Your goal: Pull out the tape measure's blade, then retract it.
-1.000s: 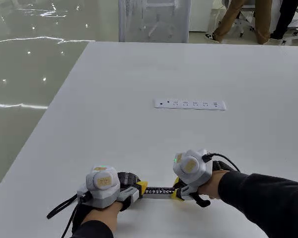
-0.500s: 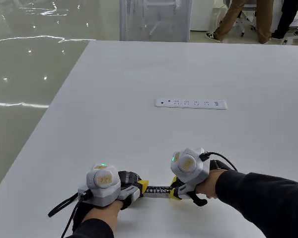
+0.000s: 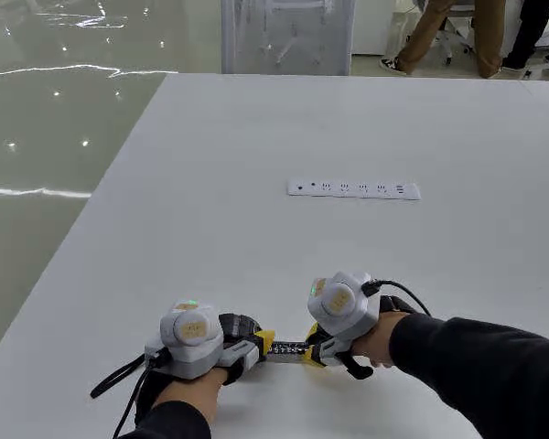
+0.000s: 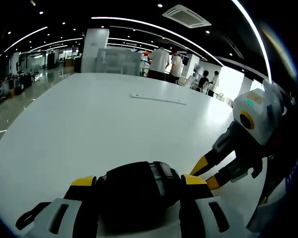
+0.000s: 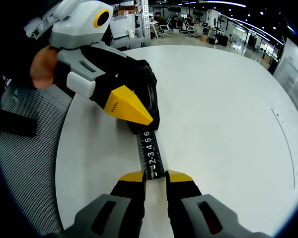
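Observation:
The black tape measure case [image 4: 139, 196] rests on the white table, and my left gripper [image 4: 139, 181] is shut on it, one yellow-tipped finger on each side. In the head view the case [image 3: 241, 331] sits beside the left gripper [image 3: 252, 346] near the table's front edge. A short stretch of dark numbered blade [image 5: 150, 151] runs from the case [image 5: 144, 94] to my right gripper [image 5: 154, 176], which is shut on the blade's end. In the head view the blade [image 3: 285, 348] spans the small gap to the right gripper [image 3: 309, 355].
A white power strip [image 3: 353, 190] lies flat at mid-table. The white table [image 3: 256, 165] ends at its left edge against a glossy floor. People stand beyond the far edge, next to a translucent crate [image 3: 286, 37]. Cables trail from both grippers.
My right gripper has moved left toward the case, so the exposed blade is shorter than a second ago. The left gripper and case have stayed put.

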The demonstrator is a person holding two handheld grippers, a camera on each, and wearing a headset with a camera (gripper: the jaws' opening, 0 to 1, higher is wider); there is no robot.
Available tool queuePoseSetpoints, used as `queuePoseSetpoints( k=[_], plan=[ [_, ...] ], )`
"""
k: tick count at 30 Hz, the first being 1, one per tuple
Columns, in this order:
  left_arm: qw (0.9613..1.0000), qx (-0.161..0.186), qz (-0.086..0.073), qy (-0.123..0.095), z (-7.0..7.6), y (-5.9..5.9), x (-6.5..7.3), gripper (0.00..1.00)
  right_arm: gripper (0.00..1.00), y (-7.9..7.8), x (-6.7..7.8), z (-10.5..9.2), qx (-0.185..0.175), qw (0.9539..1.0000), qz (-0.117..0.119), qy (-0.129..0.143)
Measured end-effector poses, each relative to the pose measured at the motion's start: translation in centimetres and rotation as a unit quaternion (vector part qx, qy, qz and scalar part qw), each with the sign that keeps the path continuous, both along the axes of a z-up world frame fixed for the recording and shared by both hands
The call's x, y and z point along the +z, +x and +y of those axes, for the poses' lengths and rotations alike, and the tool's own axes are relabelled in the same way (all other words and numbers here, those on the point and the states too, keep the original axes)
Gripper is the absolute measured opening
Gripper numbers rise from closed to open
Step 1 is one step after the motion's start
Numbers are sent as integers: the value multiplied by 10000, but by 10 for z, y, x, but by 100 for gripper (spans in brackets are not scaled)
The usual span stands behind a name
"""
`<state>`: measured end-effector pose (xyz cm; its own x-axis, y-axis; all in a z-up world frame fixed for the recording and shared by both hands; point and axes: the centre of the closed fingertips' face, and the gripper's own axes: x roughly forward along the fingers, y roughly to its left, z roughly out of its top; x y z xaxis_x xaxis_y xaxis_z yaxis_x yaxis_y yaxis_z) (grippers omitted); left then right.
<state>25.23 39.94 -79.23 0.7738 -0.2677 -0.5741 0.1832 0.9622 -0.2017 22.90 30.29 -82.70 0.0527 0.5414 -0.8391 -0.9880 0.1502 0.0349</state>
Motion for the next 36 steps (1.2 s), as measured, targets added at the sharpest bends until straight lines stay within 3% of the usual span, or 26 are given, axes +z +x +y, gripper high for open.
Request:
queuePoseSetpoints(
  k=[11,22,31,36],
  plan=[
    [10000,-13,16,2,-1,0,0,62,12,-1,0,14,70,9998,-82,171],
    [10000,-20,20,-13,-1,-1,1,62,12,-1,0,24,-185,9991,99,360],
    [10000,-25,31,-27,-1,-1,1,62,12,-2,0,33,-77,9990,43,442],
    [10000,-25,48,-25,-1,-2,1,62,12,-1,1,37,-124,9988,142,452]
  ],
)
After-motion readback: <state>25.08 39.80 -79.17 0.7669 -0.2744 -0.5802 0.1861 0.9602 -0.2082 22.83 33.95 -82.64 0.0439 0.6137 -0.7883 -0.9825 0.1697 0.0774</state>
